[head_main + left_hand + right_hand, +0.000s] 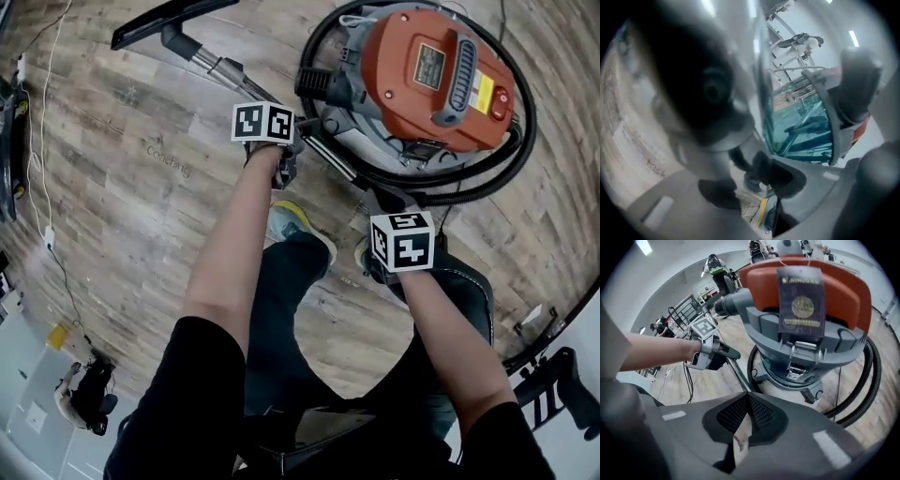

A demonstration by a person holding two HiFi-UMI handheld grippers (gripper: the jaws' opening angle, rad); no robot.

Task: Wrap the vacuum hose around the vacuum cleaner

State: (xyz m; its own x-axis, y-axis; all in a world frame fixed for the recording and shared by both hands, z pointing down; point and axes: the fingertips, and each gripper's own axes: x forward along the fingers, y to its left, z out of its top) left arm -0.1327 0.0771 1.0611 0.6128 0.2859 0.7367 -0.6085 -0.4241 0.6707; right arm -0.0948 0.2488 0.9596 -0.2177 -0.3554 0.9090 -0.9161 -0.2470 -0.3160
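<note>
The orange and grey vacuum cleaner (431,75) stands on the wooden floor, with its black ribbed hose (525,141) looped round its base. A metal wand (220,67) runs from the hose's handle out to a black floor nozzle (169,21). My left gripper (286,164) is shut on the wand close to the vacuum; the right gripper view shows the left gripper (723,354) with the wand (738,376) running under it. Its own view is blurred, with the tube against the jaws (750,187). My right gripper (386,199) hovers shut and empty just in front of the vacuum (801,301), near the hose (872,376).
The person's shoes (298,225) stand on the floor right below both grippers. A white cable (42,112) and dark gear (9,141) lie along the left edge. A black stand (553,375) sits at the lower right.
</note>
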